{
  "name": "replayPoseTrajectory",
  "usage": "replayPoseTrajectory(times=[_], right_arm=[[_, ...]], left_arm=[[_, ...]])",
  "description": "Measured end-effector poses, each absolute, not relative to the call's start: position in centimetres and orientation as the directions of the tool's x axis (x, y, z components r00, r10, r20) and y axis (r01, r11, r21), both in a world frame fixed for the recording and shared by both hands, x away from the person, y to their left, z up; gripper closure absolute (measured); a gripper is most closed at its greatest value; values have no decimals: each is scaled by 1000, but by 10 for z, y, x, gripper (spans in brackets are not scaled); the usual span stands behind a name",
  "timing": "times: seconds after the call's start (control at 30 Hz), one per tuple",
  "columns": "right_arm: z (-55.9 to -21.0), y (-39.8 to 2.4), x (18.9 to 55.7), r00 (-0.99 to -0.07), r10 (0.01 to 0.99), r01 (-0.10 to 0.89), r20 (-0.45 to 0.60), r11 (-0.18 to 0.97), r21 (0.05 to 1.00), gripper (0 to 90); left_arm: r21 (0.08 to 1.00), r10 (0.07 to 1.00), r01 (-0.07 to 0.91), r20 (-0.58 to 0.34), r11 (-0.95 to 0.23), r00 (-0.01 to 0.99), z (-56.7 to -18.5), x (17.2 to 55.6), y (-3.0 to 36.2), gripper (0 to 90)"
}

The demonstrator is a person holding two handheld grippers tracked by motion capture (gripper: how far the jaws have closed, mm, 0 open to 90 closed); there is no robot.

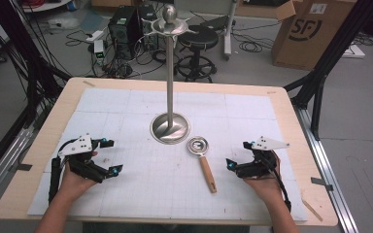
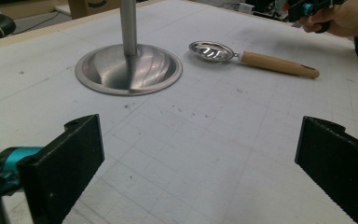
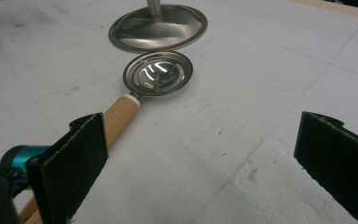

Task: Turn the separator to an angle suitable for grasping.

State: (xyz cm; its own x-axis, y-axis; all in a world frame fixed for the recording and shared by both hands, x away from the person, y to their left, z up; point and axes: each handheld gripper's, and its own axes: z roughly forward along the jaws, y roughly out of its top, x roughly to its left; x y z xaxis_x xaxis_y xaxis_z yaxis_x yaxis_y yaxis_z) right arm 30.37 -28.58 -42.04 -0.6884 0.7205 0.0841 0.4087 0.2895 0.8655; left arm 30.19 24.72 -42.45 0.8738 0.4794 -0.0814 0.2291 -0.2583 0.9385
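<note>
- The left tongs [image 1: 110, 156] are sitting in the lower left of the high view, wide open and holding nothing; in the left gripper view there is just bare mat between the two black jaws.
- The right tongs [image 1: 238, 155] are sitting in the lower right of the high view, also wide open and empty.
- The strainer [image 1: 202, 159], a small metal bowl with a wooden handle, is lying flat on the worktop [image 1: 296, 145], a little right of the middle of the high view.
- Its bowl is pointing toward the stand [image 1: 170, 127] and is lying just beside the round base without touching it, as far as I can tell.
- Its handle is pointing toward the person, so I judge it is placed ready for the right tongs to take; in the right gripper view the handle [image 3: 119, 116] is running down behind the left jaw.
- The stand is rising tall in the middle, with small arms at its top [image 1: 170, 25]; probably the strainer is meant to hang there.
- Both hands are resting apart from the strainer, so it seems the picking up is not yet begun.
</note>
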Motion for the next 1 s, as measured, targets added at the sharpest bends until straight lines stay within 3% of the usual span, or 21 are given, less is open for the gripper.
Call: replayPoseTrajectory(times=[1.0], right_arm=[[-408, -272, 298, -687, 725, 398, 56, 310, 863, 16]], left_arm=[[941, 472, 224, -82, -252, 878, -426, 304, 245, 17]])
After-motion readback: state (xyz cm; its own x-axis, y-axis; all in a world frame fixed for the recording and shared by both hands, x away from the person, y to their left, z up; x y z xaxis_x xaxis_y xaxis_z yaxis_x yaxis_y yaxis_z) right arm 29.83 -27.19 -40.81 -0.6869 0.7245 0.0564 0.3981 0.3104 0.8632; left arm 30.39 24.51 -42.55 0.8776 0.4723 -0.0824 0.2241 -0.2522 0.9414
